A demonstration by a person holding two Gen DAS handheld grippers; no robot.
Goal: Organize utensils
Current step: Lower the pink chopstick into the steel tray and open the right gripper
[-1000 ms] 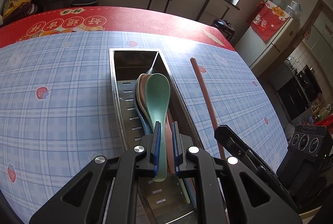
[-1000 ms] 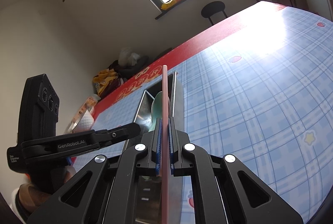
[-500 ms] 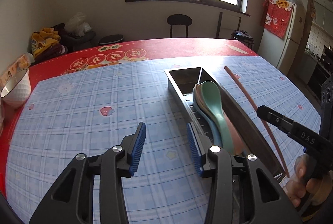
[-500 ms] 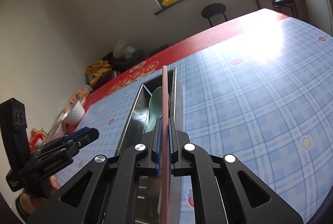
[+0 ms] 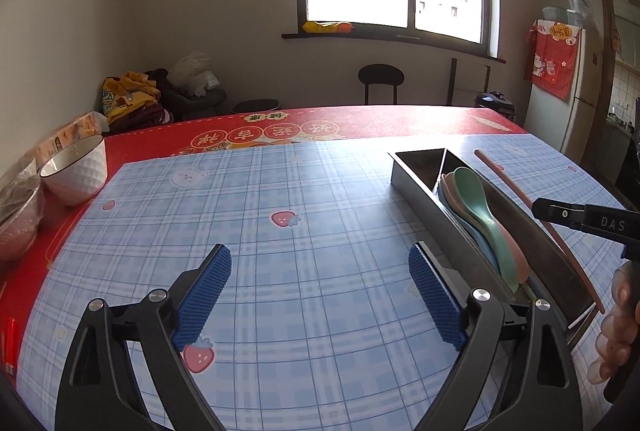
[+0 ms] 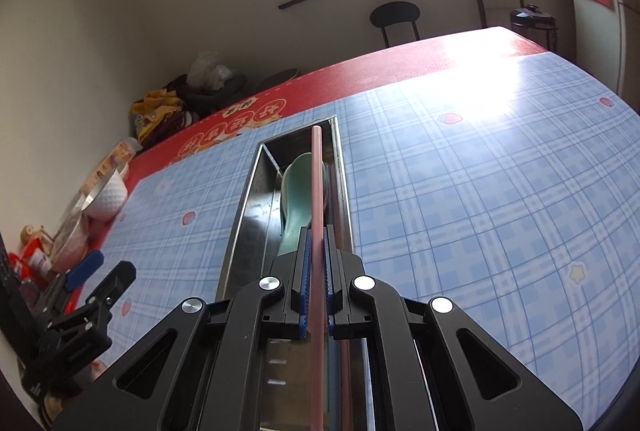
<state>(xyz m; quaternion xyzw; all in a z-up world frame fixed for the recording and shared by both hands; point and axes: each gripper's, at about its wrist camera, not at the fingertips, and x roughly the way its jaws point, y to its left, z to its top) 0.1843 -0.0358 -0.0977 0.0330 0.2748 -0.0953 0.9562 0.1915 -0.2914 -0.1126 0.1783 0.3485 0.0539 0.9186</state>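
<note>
Both grippers are matte black plastic with triangular cut-outs, silver round screws at the pivots and ribbed blue pads (image 5: pixel 208 295) on the jaws. White letters "DAS" mark the right gripper (image 5: pixel 592 221).

Stacked pastel plastic spoons (image 5: pixel 478 215) in long steel tray (image 5: pixel 416 187); white dimpled ceramic bowl (image 5: pixel 74 169) far left on plaid-clothed table (image 5: pixel 280 271).

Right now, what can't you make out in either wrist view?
- Pink chopstick: its near end runs off the bottom edge in the right wrist view.
- Pastel spoons in the long steel tray: the count is unclear, since they are stacked and the tray wall hides them.
- White dimpled bowl: its contents are hidden by the rim.
- Tray's near end: hidden behind the left fingers.
</note>
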